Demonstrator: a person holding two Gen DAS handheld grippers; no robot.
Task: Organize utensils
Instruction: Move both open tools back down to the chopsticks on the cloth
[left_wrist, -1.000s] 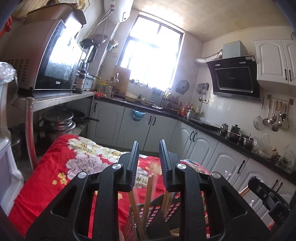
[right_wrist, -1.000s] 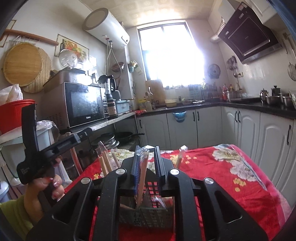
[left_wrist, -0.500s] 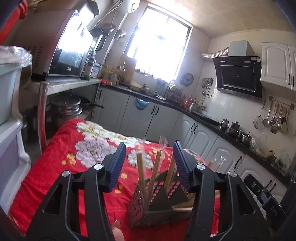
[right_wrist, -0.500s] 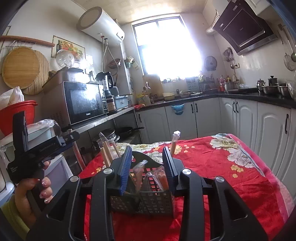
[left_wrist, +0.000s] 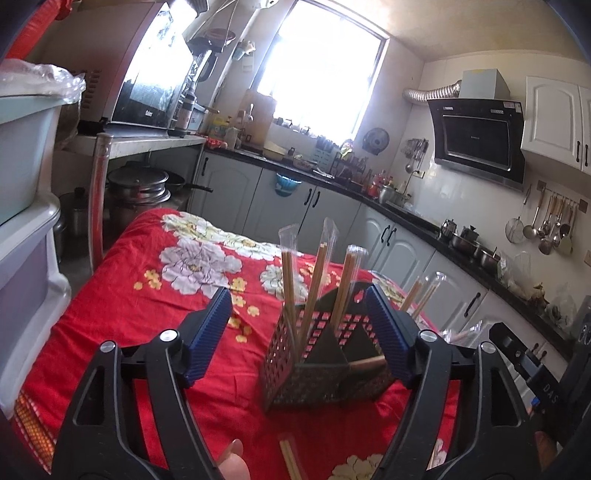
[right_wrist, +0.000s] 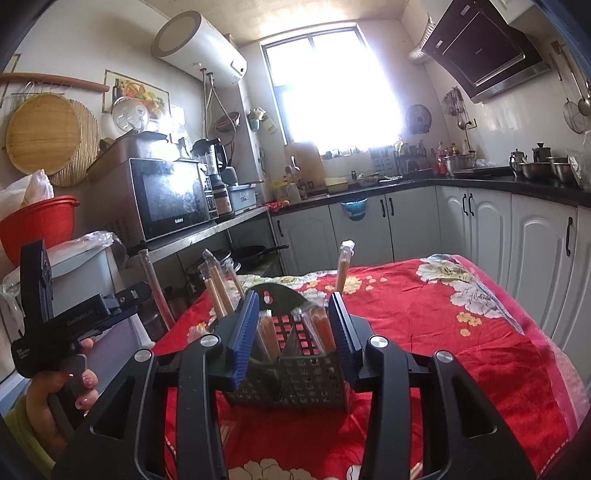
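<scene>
A dark perforated utensil holder (left_wrist: 325, 358) stands on the red floral tablecloth (left_wrist: 147, 302). Several wrapped chopstick pairs (left_wrist: 314, 273) stand upright in its compartments. My left gripper (left_wrist: 301, 328) is open and empty, pulled back from the holder. One loose chopstick pair (left_wrist: 290, 459) lies on the cloth below it. In the right wrist view the holder (right_wrist: 295, 365) sits between the fingers of my right gripper (right_wrist: 293, 332), which is open and empty. Wrapped chopsticks (right_wrist: 317, 328) stand in the compartments there too.
The table's left edge faces stacked plastic bins (left_wrist: 26, 221) and a metal shelf with a microwave (right_wrist: 166, 199) and pots (left_wrist: 136, 188). White cabinets and a black counter (right_wrist: 498, 181) run behind and to the right. The left gripper's handle (right_wrist: 70, 325) shows at the left.
Both grippers opened, letting go of chopsticks that now stand in the holder. Both pulled back and up from the holder.
</scene>
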